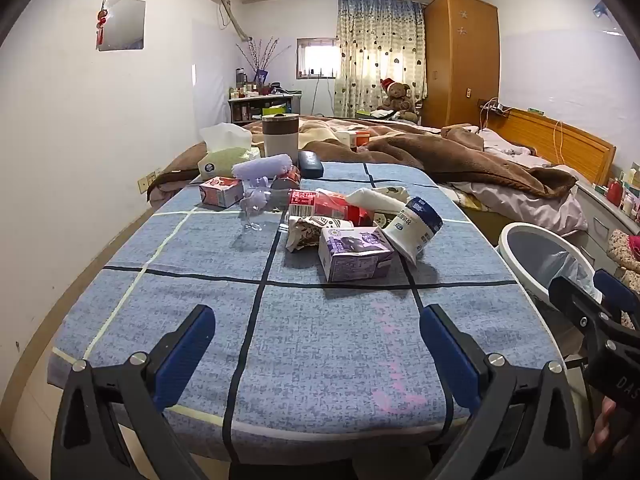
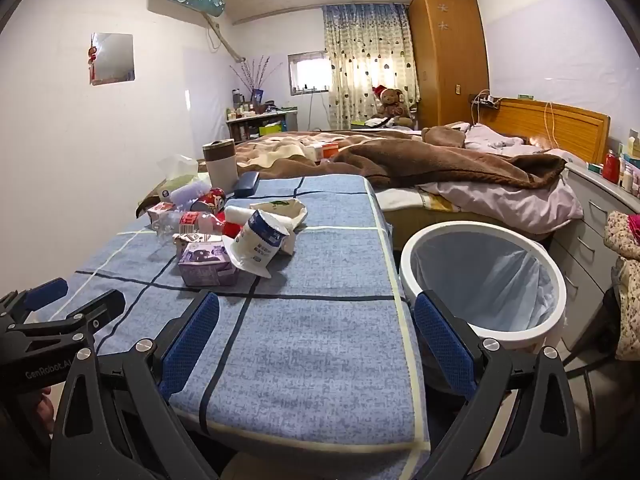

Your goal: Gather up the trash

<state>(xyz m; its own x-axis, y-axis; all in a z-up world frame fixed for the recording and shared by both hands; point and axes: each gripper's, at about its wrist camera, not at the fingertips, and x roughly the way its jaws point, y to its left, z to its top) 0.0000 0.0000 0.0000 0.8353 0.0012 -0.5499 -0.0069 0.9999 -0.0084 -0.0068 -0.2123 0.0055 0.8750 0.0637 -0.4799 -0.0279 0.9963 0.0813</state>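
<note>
Left gripper point(image 1: 316, 328) is being held low over the near end of the table point(image 1: 320, 360), jaws spread wide, nothing between the blue pads point(image 1: 188, 352). The trash pile is being seen well ahead of it, none of it touching the fingers.

Pile, left to right in the left wrist view: a red-and-white carton point(image 1: 220, 191) at the far left; a clear crushed bottle point(image 1: 256, 208) just beside it; a red wrapper point(image 1: 328, 205) with a barcode; a crumpled printed pack point(image 1: 308, 230); a purple carton point(image 1: 354, 254) nearest the gripper; a white-and-blue cup point(image 1: 416, 226) being propped tilted against the purple carton. Behind the pile, a tissue pack point(image 1: 226, 156), a tumbler point(image 1: 281, 133) and a dark case point(image 1: 310, 164) are standing at the far end.

Right gripper point(image 2: 316, 328) is likewise being held wide open and empty, at the table's near right corner. The pile is lying ahead and to its left, well apart; the bin point(image 2: 484, 276), lined with a pale bag, is standing on the floor just beside the table's right edge, with the right finger overlapping its rim in that view.

Hidden or unclear: the bin's base is being cut off by the gripper and table. Items at the back of the pile are overlapping, so their number cannot be told. Print on the cartons is too small to read. Each gripper is being seen only partly at the edge of the other's view.
</note>
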